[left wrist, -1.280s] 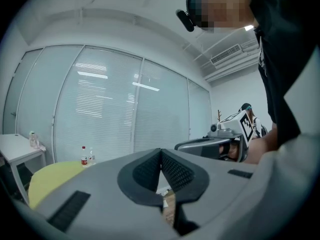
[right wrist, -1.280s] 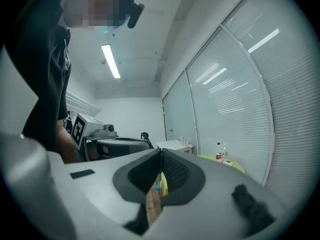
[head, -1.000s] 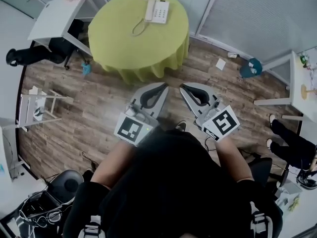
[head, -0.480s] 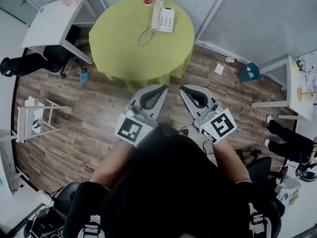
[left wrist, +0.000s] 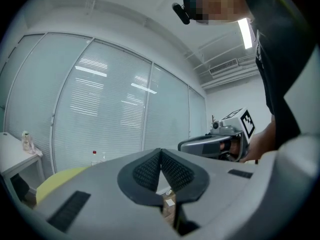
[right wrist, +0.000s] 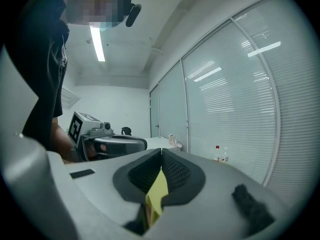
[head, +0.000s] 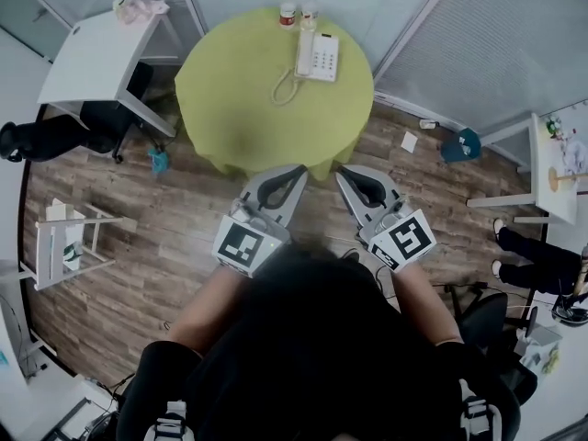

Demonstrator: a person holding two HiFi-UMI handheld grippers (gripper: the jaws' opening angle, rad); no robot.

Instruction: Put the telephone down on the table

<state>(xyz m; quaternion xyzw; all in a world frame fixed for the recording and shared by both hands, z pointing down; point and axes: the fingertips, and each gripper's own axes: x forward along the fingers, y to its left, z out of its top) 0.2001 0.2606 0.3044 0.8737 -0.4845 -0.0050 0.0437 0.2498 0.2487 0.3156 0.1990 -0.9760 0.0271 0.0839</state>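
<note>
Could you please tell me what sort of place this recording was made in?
Probably an office or meeting room: full-height blinds, a white desk, and a round table with a desk telephone on it, over a wood-look floor.

A wood-plank floor [head: 184, 209] runs beneath a round table [head: 248, 118] draped in yellow-green cloth, set close to glass partition walls [head: 496, 44] lined with closed white blinds. A white desk [head: 92, 53] stands to the table's left against the same glazing, and a low white rack [head: 69, 246] sits out on the boards farther along that side. A 2nd white table [head: 542, 159] shows at the right edge. A scrap of paper [head: 410, 141] lies near the wall. Overhead, 1 fluorescent strip [right wrist: 97, 43] glows on the white ceiling, near a ceiling vent [left wrist: 225, 66].
</note>
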